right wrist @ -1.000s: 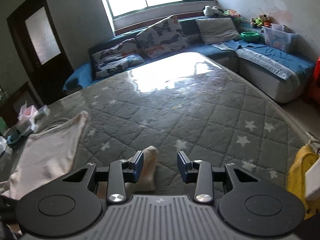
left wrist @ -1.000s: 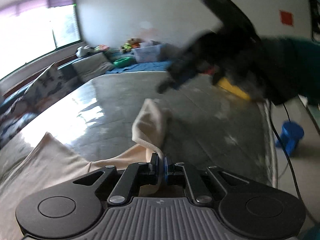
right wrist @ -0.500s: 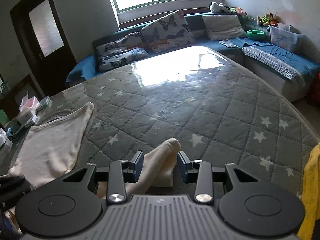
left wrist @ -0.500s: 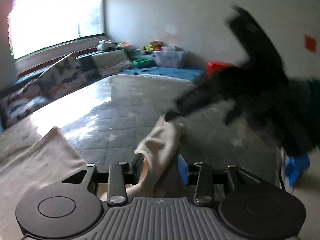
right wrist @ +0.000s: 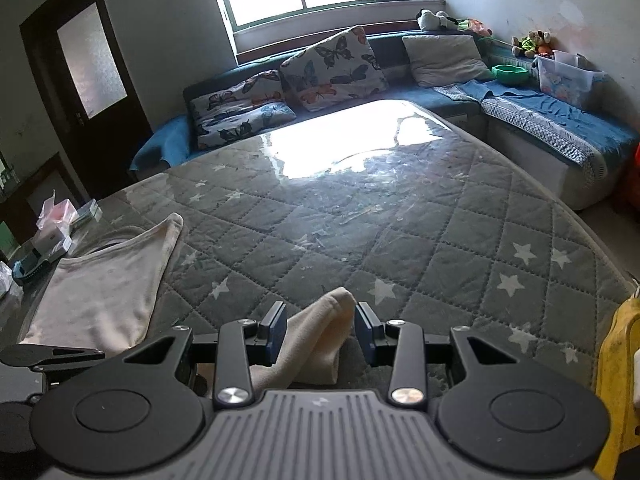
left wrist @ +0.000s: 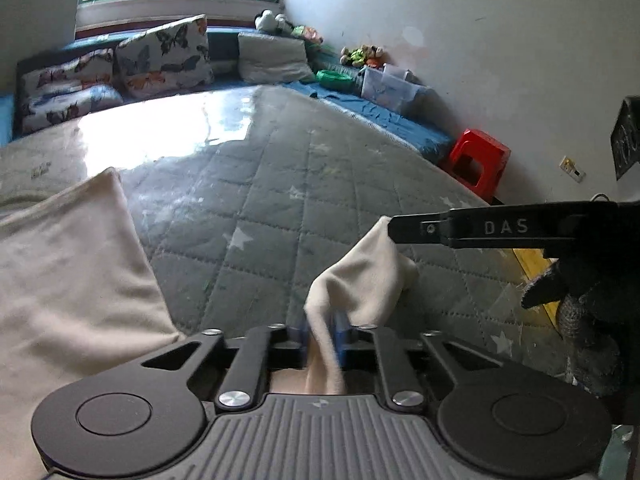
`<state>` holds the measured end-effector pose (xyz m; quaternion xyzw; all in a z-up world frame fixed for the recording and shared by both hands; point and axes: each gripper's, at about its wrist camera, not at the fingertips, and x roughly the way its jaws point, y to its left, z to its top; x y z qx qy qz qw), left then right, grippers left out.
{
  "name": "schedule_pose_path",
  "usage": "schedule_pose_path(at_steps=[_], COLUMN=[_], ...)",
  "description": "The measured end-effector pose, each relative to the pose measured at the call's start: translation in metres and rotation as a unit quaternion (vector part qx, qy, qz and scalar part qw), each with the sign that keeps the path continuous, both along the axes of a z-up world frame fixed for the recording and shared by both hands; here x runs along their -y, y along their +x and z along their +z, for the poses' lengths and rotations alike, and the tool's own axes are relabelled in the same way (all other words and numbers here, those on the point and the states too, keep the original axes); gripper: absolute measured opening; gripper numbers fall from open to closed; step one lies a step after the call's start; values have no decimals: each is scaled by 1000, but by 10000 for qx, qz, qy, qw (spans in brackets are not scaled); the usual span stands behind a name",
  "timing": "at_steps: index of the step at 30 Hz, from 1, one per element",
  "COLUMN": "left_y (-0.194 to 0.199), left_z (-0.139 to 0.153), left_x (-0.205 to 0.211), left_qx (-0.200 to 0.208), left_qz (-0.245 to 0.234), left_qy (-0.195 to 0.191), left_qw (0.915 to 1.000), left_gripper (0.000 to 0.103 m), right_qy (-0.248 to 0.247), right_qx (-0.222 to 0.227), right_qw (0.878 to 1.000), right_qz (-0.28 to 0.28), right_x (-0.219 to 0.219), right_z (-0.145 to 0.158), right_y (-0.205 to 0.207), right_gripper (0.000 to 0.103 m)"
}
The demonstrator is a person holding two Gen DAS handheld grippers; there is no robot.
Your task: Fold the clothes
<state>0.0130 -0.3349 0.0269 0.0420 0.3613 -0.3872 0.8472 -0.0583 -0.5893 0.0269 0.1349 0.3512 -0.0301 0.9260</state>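
A cream garment (right wrist: pixel 104 296) lies on the grey star-quilted mattress (right wrist: pixel 400 220) at the left. One narrow folded end of it (left wrist: pixel 360 276) is lifted off the quilt. My left gripper (left wrist: pixel 322 332) has its jaws closing, and its blue pads pinch that end. In the right wrist view the same end (right wrist: pixel 316 344) lies between the fingers of my right gripper (right wrist: pixel 320 328), which stands open with gaps at both pads. A finger (left wrist: pixel 440 229) of the right gripper reaches the tip of the cloth from the right, held by a gloved hand (left wrist: pixel 588 300).
A sofa with butterfly cushions (right wrist: pixel 332 68) runs along the far side under the window. A red stool (left wrist: pixel 478 160) stands beyond the mattress's right edge. Something yellow (right wrist: pixel 616 360) lies at the right edge. Small boxes (right wrist: pixel 56 224) sit at the far left.
The left jaws let go of the cloth end, then closed on it again as the left view rolled upright. The cloth end has come further in between the still right fingers.
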Motion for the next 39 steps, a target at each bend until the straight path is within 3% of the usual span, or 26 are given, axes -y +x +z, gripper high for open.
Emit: schedule_pose_path(at_steps=[4, 9, 12, 16, 21, 23, 25, 33, 39], left_y=[-23, -69, -87, -96, -96, -95, -94, -89, -95], left_z=[7, 2, -8, -17, -16, -13, -8, 12, 20], left_x=[2, 13, 19, 19, 10, 4, -5, -49, -92], left_qx=[678, 1641, 1817, 1754, 1680, 1675, 1680, 1754, 1821], left_qz=[-429, -1413, -1829, -1992, -1936, -1866, -1735, -815, -105], left_qy=[-46, 221, 398, 518, 560, 533, 506, 629, 789], left_qw=[9968, 9760, 9654, 9627, 9650, 9666, 9691, 9791, 9801], left_gripper=[7, 13, 17, 24, 35, 46, 48, 57, 74], right_qy=[63, 9, -68, -452, -934, -903, -846, -678, -871], right_qx=[50, 99, 79, -131, -321, -310, -243, -23, 187], right_qw=[10000, 9998, 9995, 9975, 9943, 9950, 9960, 9975, 9960], right_qz=[-1, 145, 312, 525, 399, 301, 180, -175, -18], right_x=[3, -3, -12, -27, -29, -26, -21, -12, -36], right_z=[3, 9, 10, -1, -14, -15, -13, -5, 1], right_y=[-1, -7, -13, -24, -38, -44, -48, -59, -65], right_gripper=[37, 37, 41, 46, 48, 48, 51, 52, 52])
